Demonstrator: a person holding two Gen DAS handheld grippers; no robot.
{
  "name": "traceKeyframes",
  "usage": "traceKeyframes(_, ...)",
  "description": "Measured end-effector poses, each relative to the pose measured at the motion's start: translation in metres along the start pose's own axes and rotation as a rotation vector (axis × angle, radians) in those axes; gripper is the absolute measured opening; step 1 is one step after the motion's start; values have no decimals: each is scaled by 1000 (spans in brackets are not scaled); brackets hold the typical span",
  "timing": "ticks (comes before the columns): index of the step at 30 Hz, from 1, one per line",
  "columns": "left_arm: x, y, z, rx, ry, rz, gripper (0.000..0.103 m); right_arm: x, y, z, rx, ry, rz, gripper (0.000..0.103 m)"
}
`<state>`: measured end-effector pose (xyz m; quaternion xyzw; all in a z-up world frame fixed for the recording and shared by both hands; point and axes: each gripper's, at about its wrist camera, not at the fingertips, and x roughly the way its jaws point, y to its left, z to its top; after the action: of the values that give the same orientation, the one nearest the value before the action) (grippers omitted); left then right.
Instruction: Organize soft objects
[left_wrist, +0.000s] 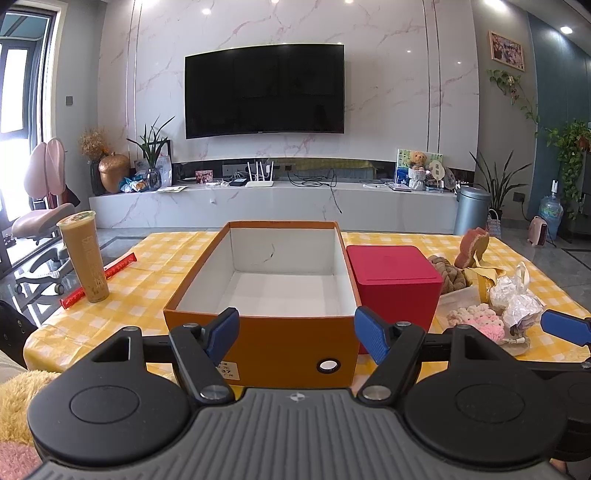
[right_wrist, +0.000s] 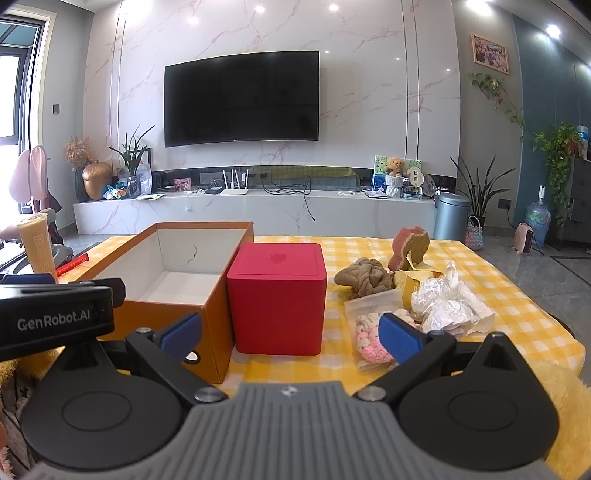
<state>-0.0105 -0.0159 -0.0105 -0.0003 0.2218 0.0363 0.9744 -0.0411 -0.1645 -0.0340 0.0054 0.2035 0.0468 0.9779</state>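
Now | left tongs (left_wrist: 295, 334) apart | right tongs (right_wrist: 291, 334) apart | orange box (left_wrist: 258, 343) rim ahead

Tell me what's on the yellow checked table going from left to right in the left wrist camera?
Tall drink cup → red strip lying behind the cup → open orange box → red box → brown knotted rope → crumpled white plastic bag.

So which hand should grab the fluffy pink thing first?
Probably the right. The right gripper is open with the pink knitted piece just beyond its right finger. The left gripper, also open, faces the empty orange box, further from the pile.
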Motion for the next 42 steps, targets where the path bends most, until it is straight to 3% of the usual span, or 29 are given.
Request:
traceKeyframes(23,5,2,1,8,31,10,85,-1,4,-1,-30,-8,-10,100)
traceKeyframes(30,12,-3,15,3,50,1,84,-7,-2,5,4,-16,-23,100)
traceKeyframes(35,24,-13,31,56,48,-24,85,-10,-29,27,97,97,-46,100)
traceKeyframes(38,36,-23,41,80,82,-85,85,-15,-65,42,176,108,-31,100)
traceKeyframes(42,57,-43,48,107,136,-205,87,-4,-126,58,233,139,-95,100)
